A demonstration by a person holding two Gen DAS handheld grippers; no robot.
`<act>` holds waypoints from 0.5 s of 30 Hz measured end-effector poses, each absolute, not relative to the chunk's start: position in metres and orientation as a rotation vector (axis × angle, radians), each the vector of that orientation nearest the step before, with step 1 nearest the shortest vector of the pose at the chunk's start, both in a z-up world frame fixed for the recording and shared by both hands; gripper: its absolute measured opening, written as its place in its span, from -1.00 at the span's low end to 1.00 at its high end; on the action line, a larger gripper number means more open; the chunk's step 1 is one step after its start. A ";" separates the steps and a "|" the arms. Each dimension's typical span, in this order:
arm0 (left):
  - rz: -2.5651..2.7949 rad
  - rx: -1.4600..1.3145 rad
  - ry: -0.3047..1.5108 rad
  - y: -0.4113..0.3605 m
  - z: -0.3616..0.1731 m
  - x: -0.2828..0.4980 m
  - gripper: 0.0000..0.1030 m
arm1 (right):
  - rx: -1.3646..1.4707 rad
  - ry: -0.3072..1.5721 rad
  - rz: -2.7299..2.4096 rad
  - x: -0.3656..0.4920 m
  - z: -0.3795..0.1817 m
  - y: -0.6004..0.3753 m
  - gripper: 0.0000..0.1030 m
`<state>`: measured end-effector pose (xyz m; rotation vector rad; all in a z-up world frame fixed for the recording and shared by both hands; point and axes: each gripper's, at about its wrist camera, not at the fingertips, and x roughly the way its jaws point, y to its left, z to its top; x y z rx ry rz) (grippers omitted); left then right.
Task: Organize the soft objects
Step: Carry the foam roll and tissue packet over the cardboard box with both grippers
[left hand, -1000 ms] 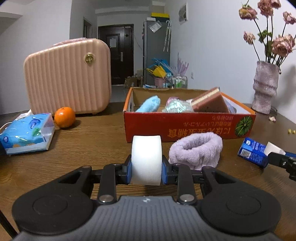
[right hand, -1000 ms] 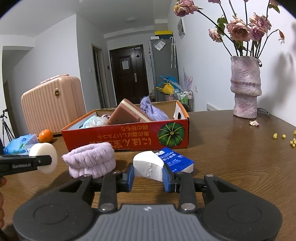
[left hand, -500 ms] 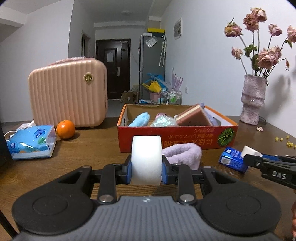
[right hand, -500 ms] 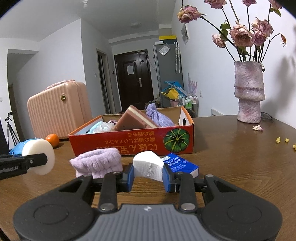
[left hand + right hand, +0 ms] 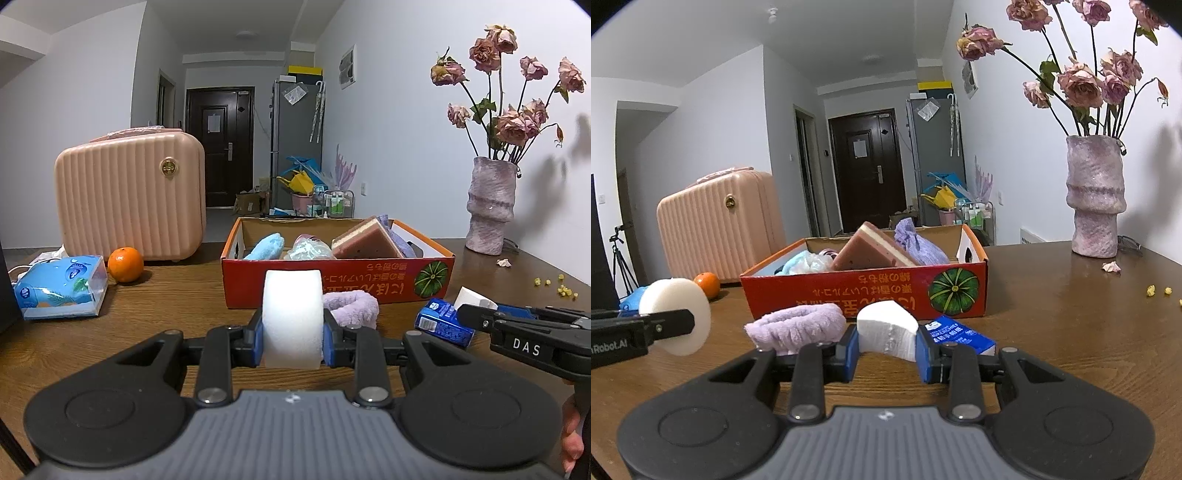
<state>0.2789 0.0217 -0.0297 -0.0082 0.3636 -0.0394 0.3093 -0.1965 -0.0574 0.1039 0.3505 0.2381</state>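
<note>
My left gripper is shut on a white round foam disc, held above the table in front of the red cardboard box. The disc also shows in the right wrist view. My right gripper is shut on a white foam wedge, also lifted, to the right of the left one. A lilac fluffy scrunchie lies on the table before the box; it also shows in the right wrist view. The box holds a pink-brown sponge, a blue plush and other soft things.
A blue carton lies on the table by the right gripper. A pink suitcase, an orange and a tissue pack stand at the left. A vase of dried roses stands at the far right.
Both grippers have risen and drawn back from the box, each still holding its foam piece. The box and scrunchie look farther away and lower in view.
</note>
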 end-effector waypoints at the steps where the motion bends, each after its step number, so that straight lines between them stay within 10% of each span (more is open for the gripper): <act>1: -0.039 -0.011 0.363 0.021 -0.029 0.279 -0.42 | 0.104 0.348 0.241 0.309 -0.057 -0.196 -0.40; 15: -0.050 -0.026 0.345 0.008 -0.022 0.284 -0.42 | 0.061 0.268 0.310 0.300 -0.044 -0.180 -0.39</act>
